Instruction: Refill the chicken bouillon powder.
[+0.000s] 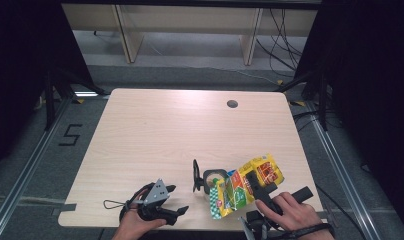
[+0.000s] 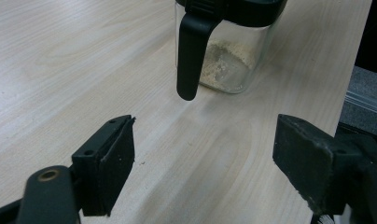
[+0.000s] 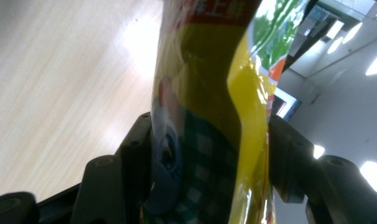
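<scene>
A yellow and green snack bag (image 1: 242,185) hangs tilted over a clear jar (image 1: 213,181) near the table's front edge. My right gripper (image 1: 257,190) is shut on the bag, and in the right gripper view both pads press the bag's (image 3: 210,116) sides between the right gripper's (image 3: 207,154) jaws. The jar (image 2: 231,51) has a black lid, a black handle (image 2: 191,56) and a little beige powder at its bottom. My left gripper (image 1: 176,199) rests at the front left, open and holding nothing. In its own view the left gripper (image 2: 205,158) points at the jar, a short way off.
The light wooden table (image 1: 165,130) has a round cable hole (image 1: 232,104) at the back right. Its front edge lies close under both hands. Dark frames and cables stand on the floor around it, with wooden furniture legs behind.
</scene>
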Tool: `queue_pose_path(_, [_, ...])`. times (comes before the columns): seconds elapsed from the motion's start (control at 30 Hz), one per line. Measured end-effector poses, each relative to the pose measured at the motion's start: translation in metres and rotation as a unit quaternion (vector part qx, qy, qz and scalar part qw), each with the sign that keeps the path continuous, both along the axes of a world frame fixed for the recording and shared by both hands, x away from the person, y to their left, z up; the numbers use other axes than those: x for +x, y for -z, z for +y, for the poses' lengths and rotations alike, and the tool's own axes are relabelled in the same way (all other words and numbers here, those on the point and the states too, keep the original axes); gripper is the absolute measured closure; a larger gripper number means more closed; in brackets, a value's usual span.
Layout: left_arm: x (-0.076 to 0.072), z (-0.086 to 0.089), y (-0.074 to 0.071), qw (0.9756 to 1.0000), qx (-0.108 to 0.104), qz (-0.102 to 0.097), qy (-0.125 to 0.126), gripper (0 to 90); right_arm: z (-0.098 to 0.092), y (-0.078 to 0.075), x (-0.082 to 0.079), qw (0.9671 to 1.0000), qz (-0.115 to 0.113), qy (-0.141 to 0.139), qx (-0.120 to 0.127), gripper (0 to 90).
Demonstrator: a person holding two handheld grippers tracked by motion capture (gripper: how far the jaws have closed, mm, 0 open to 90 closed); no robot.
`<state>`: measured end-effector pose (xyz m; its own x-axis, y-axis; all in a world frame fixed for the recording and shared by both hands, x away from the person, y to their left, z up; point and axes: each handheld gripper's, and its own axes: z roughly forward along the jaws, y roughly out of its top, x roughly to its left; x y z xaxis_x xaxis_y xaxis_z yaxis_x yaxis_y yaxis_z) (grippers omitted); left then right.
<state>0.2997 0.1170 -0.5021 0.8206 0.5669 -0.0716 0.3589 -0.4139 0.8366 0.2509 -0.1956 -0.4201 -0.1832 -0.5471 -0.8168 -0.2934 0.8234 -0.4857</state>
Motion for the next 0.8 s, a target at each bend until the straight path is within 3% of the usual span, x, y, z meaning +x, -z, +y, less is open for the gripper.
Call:
queue_pose_path(0.03, [0.0006,0.0002,0.0003,1.0000,0.001,0.000,0.003,20.5,0.0002,-0.0024,0.0012,0.9998,-0.005,-0.011,-0.013,44.0])
queue_pose_path(0.1, [0.0003,0.0003,-0.0005,1.0000,0.006,0.000,0.003,20.5,0.0012,-0.0008,0.0010,0.9999,-0.002,-0.011,-0.013,44.1])
queue_pose_path(0.17, [0.0014,0.0016,-0.0013,0.9998,0.015,-0.008,0.009,20.5,0.0021,0.0045,0.0005,1.0000,0.005,-0.002,0.002,44.8])
queue_pose_path(0.23, [0.0004,0.0003,0.0000,1.0000,0.001,-0.002,0.003,20.5,0.0014,0.0045,0.0014,1.0000,0.008,-0.002,0.005,44.8])
queue_pose_path(0.27, [0.0000,0.0003,-0.0001,1.0000,0.002,-0.001,0.000,20.5,0.0015,0.0023,0.0030,0.9998,0.004,-0.013,-0.014,44.9])
queue_pose_path(0.3, [-0.0001,-0.0001,0.0000,1.0000,-0.001,0.001,0.000,20.5,0.0006,0.0033,0.0014,1.0000,0.007,0.000,0.001,44.9])
queue_pose_path(0.33, [0.0000,0.0000,0.0000,1.0000,0.000,0.000,0.000,20.5,0.0013,0.0005,0.0027,0.9998,0.009,-0.006,-0.018,44.9])
queue_pose_path(0.4, [0.0004,0.0000,0.0002,1.0000,0.001,-0.001,0.003,20.5,0.0012,0.0008,0.0029,0.9998,0.010,-0.006,-0.016,44.9])
queue_pose_path(0.43, [0.0005,0.0004,-0.0004,1.0000,0.006,-0.001,0.005,20.5,0.0008,0.0030,0.0013,0.9999,0.013,0.006,0.001,44.9])
queue_pose_path(0.47, [0.0003,0.0001,0.0001,1.0000,0.001,0.000,0.003,20.5,0.0009,0.0029,0.0014,0.9999,0.013,0.005,0.002,45.0])
queue_pose_path(0.5, [0.0004,0.0001,0.0002,1.0000,0.001,-0.001,0.003,20.5,0.0010,0.0009,0.0037,0.9998,0.009,-0.012,-0.016,44.9])
queue_pose_path(0.6, [0.0005,0.0002,0.0003,1.0000,0.001,0.000,0.002,20.5,0.0004,0.0015,0.0038,0.9998,0.007,-0.014,-0.011,44.9])
queue_pose_path(0.63, [0.0004,0.0001,0.0002,1.0000,0.001,0.000,0.003,20.5,0.0005,0.0015,0.0041,0.9998,0.007,-0.014,-0.011,44.9])
queue_pose_path(0.67, [0.0004,0.0001,0.0002,1.0000,0.000,0.000,0.003,20.5,-0.0002,0.0038,0.0024,0.9999,0.011,-0.002,0.008,44.9])
queue_pose_path(0.7, [0.0004,0.0001,0.0002,1.0000,0.001,-0.001,0.003,20.5,0.0004,0.0025,0.0025,0.9999,0.014,0.001,-0.001,44.9])
queue_pose_path(0.8, [0.0002,0.0002,0.0000,1.0000,0.002,0.000,0.001,20.5,-0.0001,0.0034,0.0024,0.9998,0.017,0.006,0.007,45.0])
